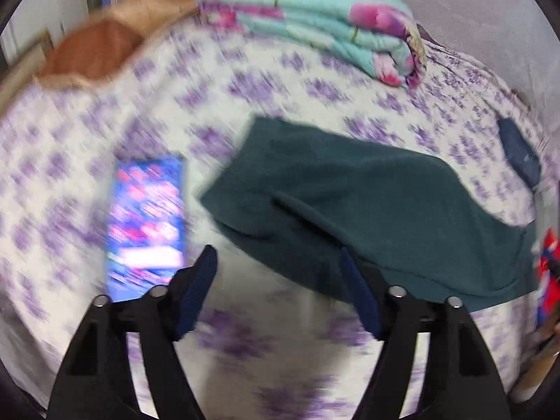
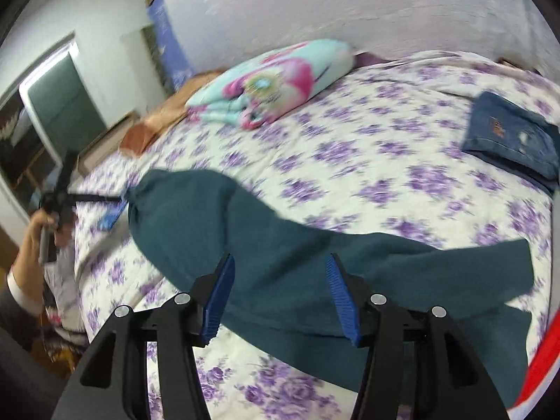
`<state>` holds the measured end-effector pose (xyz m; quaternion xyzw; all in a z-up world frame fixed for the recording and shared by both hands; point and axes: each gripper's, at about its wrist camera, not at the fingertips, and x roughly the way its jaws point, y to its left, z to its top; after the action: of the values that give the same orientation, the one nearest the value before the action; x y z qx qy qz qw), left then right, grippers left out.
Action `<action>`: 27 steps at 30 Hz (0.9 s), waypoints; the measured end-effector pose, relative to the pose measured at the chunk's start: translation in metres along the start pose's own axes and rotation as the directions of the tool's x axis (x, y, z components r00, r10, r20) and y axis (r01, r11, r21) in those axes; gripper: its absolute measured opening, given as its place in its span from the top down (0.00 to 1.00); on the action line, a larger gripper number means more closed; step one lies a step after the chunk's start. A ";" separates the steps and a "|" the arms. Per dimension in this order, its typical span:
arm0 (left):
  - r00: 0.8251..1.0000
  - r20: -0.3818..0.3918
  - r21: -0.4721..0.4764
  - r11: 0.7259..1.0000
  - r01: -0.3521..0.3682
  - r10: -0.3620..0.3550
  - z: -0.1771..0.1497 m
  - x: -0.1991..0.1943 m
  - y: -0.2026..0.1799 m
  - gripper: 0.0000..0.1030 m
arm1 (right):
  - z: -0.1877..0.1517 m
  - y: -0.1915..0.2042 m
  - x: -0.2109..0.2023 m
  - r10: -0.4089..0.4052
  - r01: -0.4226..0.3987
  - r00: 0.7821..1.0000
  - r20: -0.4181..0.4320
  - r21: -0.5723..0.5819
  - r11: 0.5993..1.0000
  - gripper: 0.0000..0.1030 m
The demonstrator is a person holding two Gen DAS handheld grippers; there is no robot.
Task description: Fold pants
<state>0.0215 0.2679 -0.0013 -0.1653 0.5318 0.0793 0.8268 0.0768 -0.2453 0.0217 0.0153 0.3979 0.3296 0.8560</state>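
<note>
Dark teal pants (image 1: 350,203) lie folded over on a bed with a white and purple flowered sheet (image 1: 87,140). My left gripper (image 1: 278,259) is open and empty, just in front of the pants' near edge. In the right wrist view the pants (image 2: 280,245) stretch across the bed, and my right gripper (image 2: 280,266) is open over their middle, holding nothing. The left gripper (image 2: 105,197) shows far left there, at the pants' left end, held by a hand.
A folded floral blanket (image 1: 315,21) lies at the head of the bed by the wall. A blue patterned flat item (image 1: 147,220) lies left of the pants. Folded jeans (image 2: 511,136) lie at the right. An orange pillow (image 1: 91,52) sits far left.
</note>
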 end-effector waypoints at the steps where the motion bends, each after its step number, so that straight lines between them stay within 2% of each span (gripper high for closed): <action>1: 0.999 -0.014 -0.047 0.998 0.033 -0.034 0.000 0.006 -0.001 0.40 | -0.001 -0.004 -0.003 -0.001 0.001 1.000 0.013 0.013 1.000 0.46; 6: 0.998 -0.019 -0.194 0.979 0.057 -0.061 0.013 0.022 0.004 0.40 | -0.009 -0.011 -0.006 0.017 -0.018 0.999 0.031 0.037 0.999 0.44; 9: 0.995 -0.020 -0.324 0.942 0.087 -0.099 0.020 0.030 0.016 0.40 | -0.011 -0.008 -0.005 0.019 -0.019 0.999 0.037 0.021 1.000 0.41; 11: 0.995 -0.021 -0.353 0.932 0.080 -0.093 0.023 0.035 0.018 0.44 | -0.011 -0.009 -0.007 0.025 -0.026 0.999 0.046 0.021 0.999 0.41; 12: 0.996 -0.023 -0.365 0.929 0.068 -0.082 0.023 0.037 0.020 0.53 | -0.011 -0.011 -0.007 0.023 -0.024 0.998 0.051 0.025 0.999 0.41; 13: 0.998 -0.025 -0.384 0.922 0.048 -0.063 0.023 0.040 0.022 0.74 | -0.010 -0.013 -0.007 0.010 -0.012 0.998 0.057 0.033 0.999 0.41; 14: 0.998 -0.028 -0.394 0.918 0.035 -0.050 0.023 0.042 0.023 0.87 | -0.010 -0.016 -0.007 0.001 -0.003 0.998 0.059 0.041 0.999 0.41; 15: 0.999 -0.025 -0.397 0.918 0.027 -0.040 0.022 0.042 0.023 0.94 | -0.011 -0.018 -0.008 -0.005 0.002 0.998 0.062 0.050 0.999 0.41; 16: 0.999 -0.016 -0.387 0.922 0.021 -0.029 0.022 0.040 0.023 0.96 | -0.011 -0.022 -0.009 -0.016 0.012 0.998 0.063 0.065 0.998 0.41; 19: 0.995 0.072 -0.289 0.956 -0.041 0.064 0.018 0.009 0.008 0.97 | -0.012 -0.036 -0.015 -0.094 0.088 0.994 0.052 0.105 0.991 0.41; 22: 0.983 0.138 -0.209 0.973 -0.094 0.124 0.012 -0.024 0.003 0.97 | -0.014 -0.064 -0.030 -0.200 0.188 0.979 0.044 0.194 0.963 0.41; 24: 0.982 0.109 -0.179 0.975 -0.135 0.156 0.011 -0.021 0.009 0.92 | -0.016 -0.088 -0.043 -0.267 0.244 0.963 0.042 0.283 0.927 0.40; 25: 0.981 0.088 -0.177 0.972 -0.156 0.174 0.012 -0.014 0.011 0.85 | -0.016 -0.097 -0.046 -0.284 0.257 0.958 0.044 0.312 0.915 0.40; 27: 0.965 0.020 -0.152 0.955 -0.256 0.262 0.011 0.012 0.013 0.82 | -0.017 -0.114 -0.050 -0.326 0.293 0.945 0.027 0.373 0.880 0.39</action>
<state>0.0318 0.2829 -0.0108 -0.1534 0.5250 0.2296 0.8050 0.1047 -0.3670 0.0104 0.1243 0.4108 0.1082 0.8967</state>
